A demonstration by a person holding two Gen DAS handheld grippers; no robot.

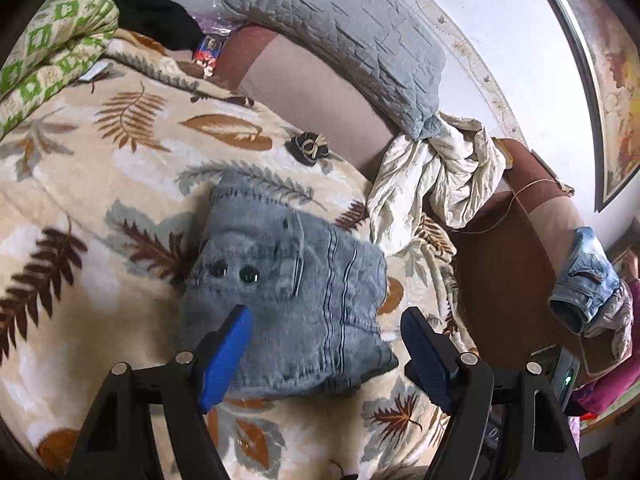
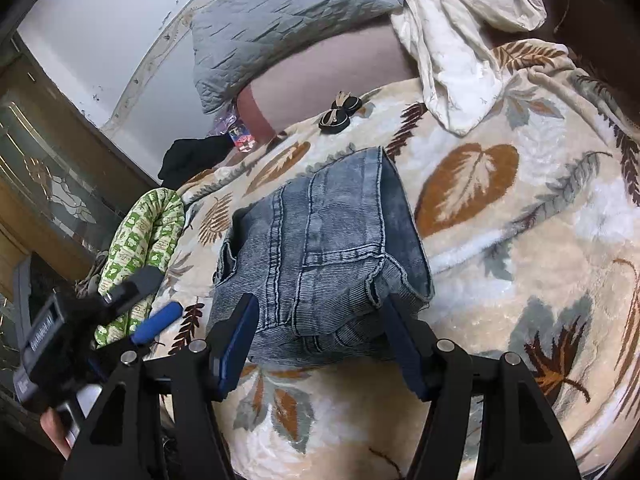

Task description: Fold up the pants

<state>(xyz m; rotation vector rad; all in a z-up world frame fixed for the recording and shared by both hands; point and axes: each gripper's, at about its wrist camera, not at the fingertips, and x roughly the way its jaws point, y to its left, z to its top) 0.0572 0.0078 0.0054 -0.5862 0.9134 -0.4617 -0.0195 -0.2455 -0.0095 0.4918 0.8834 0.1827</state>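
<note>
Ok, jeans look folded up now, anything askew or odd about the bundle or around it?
The jeans sit as a compact bundle on the leaf-print blanket, but unevenly: a hem corner curls up on the top layer. Both grippers, left and right, are open, holding nothing.

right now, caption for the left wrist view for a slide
Open left gripper over folded jeans on a leaf-print blanket, grey pillow behind.

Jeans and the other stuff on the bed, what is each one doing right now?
jeans: folded into a small bundle, lying on the blanket
left gripper: open, holding nothing
right gripper: open, holding nothing
leaf blanket: spread flat
grey pillow: leaning on the headboard
white cloth: crumpled
</note>
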